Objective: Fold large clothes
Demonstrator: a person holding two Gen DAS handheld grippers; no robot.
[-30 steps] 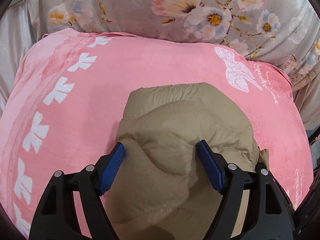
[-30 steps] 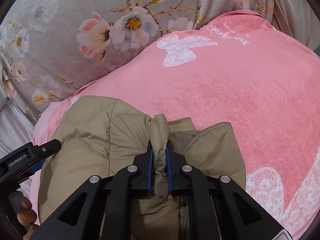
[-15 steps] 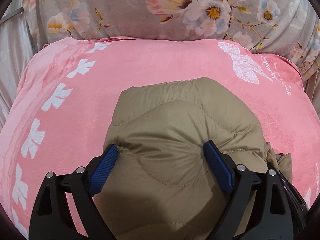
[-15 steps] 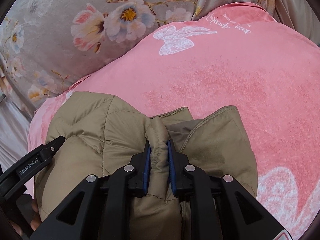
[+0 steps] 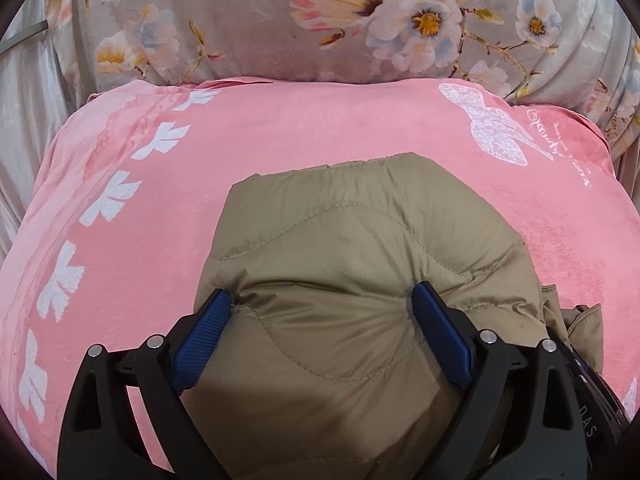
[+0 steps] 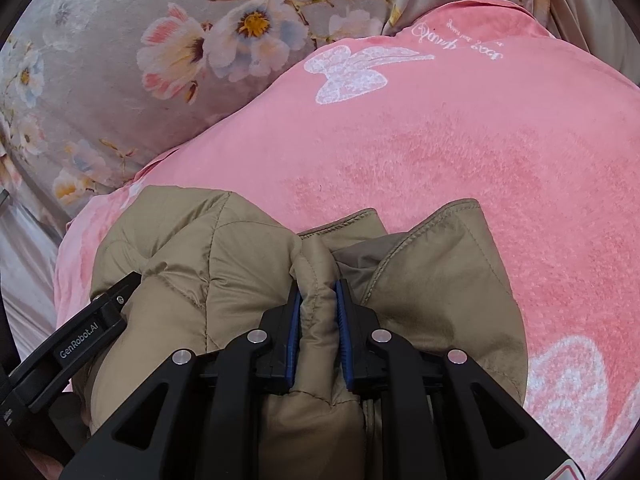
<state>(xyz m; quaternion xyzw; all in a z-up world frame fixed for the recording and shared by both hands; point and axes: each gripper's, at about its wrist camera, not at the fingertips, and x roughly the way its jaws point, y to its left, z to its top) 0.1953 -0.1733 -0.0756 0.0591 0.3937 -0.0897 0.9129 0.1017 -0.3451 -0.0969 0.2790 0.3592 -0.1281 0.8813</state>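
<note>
The puffy tan jacket [image 5: 360,280] lies in a folded lump on the pink blanket [image 5: 300,128]. The right gripper [image 6: 317,292] pinches a thick fold of the jacket tight between its blue pads, and the left gripper [image 5: 324,300] has its jaws spread wide, pressing down on the jacket's top. Behind the blanket is a gray flowered cloth [image 6: 120,72].

Left gripper [image 5: 322,320] jaws spread, pressing tan jacket [image 5: 360,248].
</note>
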